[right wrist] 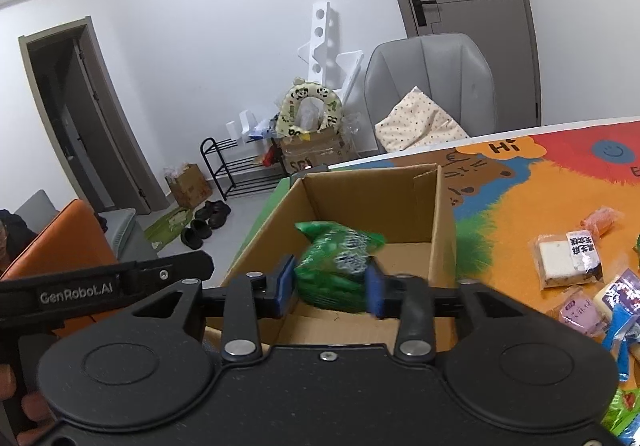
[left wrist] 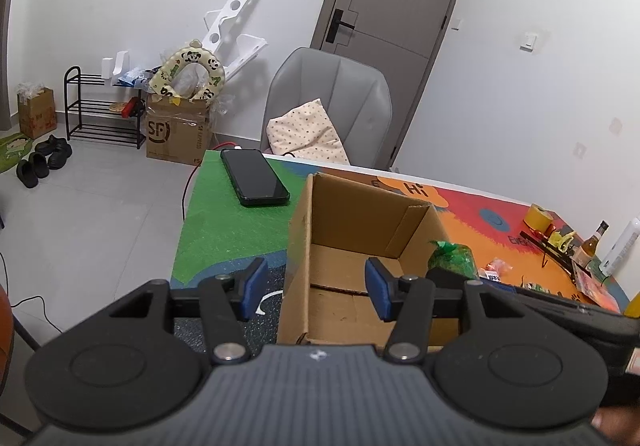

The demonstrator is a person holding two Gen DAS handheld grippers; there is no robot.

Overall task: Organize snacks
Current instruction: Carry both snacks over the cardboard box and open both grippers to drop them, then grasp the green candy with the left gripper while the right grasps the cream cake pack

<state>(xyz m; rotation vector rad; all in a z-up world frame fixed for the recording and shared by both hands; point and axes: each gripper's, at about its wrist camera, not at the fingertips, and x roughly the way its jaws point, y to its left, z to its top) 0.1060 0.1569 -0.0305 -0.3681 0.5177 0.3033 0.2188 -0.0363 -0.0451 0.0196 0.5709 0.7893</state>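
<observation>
An open cardboard box (left wrist: 360, 230) (right wrist: 400, 197) stands on the colourful table mat. My right gripper (right wrist: 330, 288) hovers over its near end with a green snack bag (right wrist: 338, 266) between the blue pads. The bag is blurred and sagging into the box, and the pads stand slightly apart from it, so the gripper is open. From the left wrist view the same green bag (left wrist: 452, 256) shows above the box's right wall. My left gripper (left wrist: 316, 290) is open and straddles the box's left wall without touching it. The box floor looks bare.
Loose snack packets lie on the mat right of the box: a white cake packet (right wrist: 568, 260), an orange one (right wrist: 604, 219) and purple ones (right wrist: 580, 310). A black phone (left wrist: 254, 175) lies on the green corner. A tape roll (left wrist: 538, 215) and a bottle (left wrist: 592, 244) stand far right.
</observation>
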